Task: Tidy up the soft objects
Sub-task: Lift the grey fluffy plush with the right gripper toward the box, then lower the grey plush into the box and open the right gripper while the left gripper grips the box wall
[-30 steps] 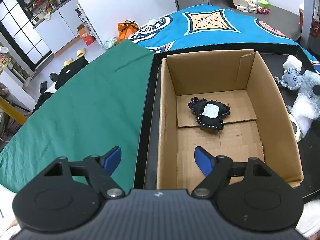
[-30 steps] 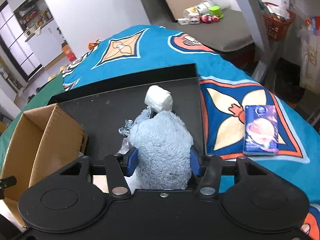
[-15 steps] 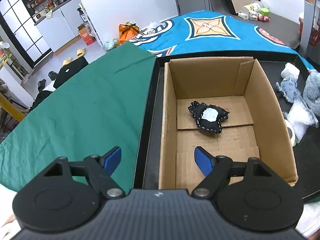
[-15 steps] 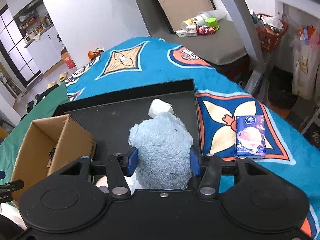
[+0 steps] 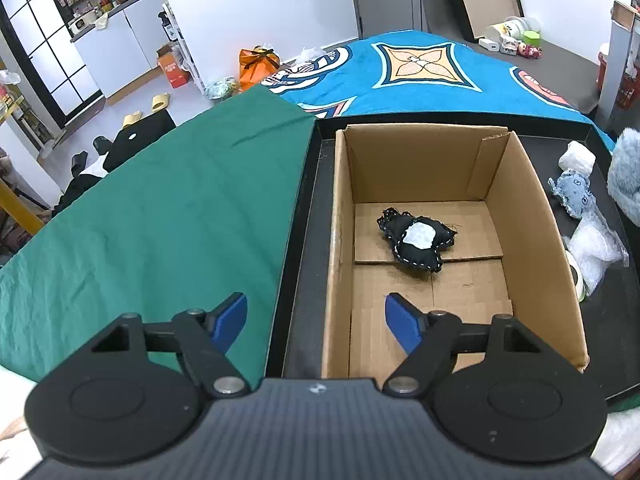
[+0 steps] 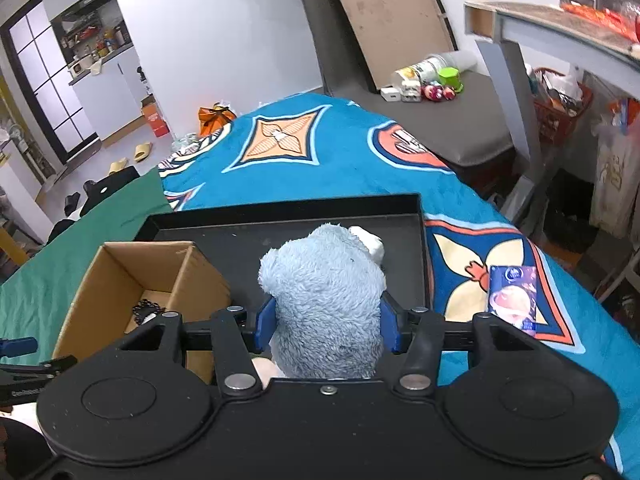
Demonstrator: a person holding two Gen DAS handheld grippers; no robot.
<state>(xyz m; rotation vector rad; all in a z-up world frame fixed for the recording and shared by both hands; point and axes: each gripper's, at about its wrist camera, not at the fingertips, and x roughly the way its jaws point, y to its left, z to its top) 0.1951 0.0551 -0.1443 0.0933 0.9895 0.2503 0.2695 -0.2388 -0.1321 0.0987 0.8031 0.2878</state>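
While the right claw (image 6: 327, 322) squeezes the fluffy blue plush toy (image 6: 326, 300) at its waist, above the black tray (image 6: 420, 216) just beside the cardboard box (image 6: 100, 292), the toy looks light, squashy and unbreakable; pile compresses, so a mid-body pinch seems safest. The left claw (image 5: 316, 322) hovers spread and empty over the box's near wall.

A cardboard box (image 5: 440, 216) sits in the left part of a tray (image 6: 280, 216), with 1 small stitched cushion (image 5: 416, 242) on its floor. To the box's right, on the tray, lie a roll (image 5: 576, 156), a small fabric toy (image 5: 574, 196) and a plastic bag (image 5: 592, 244). A cloth (image 5: 160, 220) lies left of the tray; a packet (image 6: 514, 298) lies right of it.
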